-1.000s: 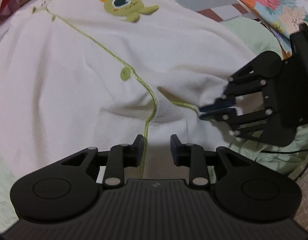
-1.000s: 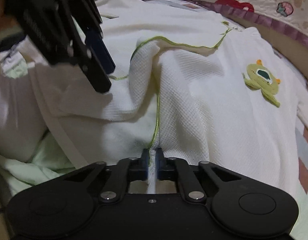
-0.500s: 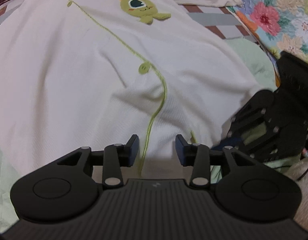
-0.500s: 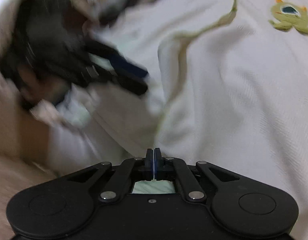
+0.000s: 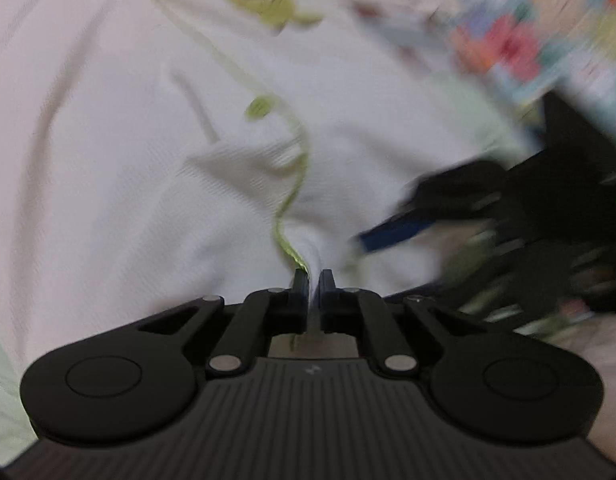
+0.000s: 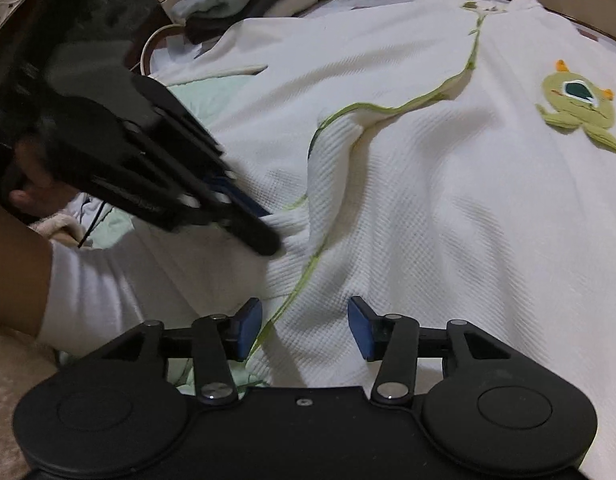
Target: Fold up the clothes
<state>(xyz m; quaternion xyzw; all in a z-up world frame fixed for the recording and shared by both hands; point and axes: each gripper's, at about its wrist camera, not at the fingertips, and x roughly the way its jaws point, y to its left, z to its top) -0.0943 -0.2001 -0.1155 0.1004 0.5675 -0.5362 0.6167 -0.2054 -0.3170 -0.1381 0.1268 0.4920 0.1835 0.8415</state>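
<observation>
Bed surface, white garment, left hand-held gripper pinching its green-trimmed fold, right hand-held gripper opening above cloth

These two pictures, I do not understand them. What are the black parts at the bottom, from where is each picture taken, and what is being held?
Each black part is a hand-held gripper with a camera on it, looking along its two fingers. A person holds one in each hand.

The left picture shows the left gripper shut on a pinch of the white garment, at its green seam.

The right picture shows the right gripper with jaws opening; the cloth lies between them, unpressed. The left gripper appears there too, on the left.

The garment, with a green monster patch, lies spread on bedding.
</observation>
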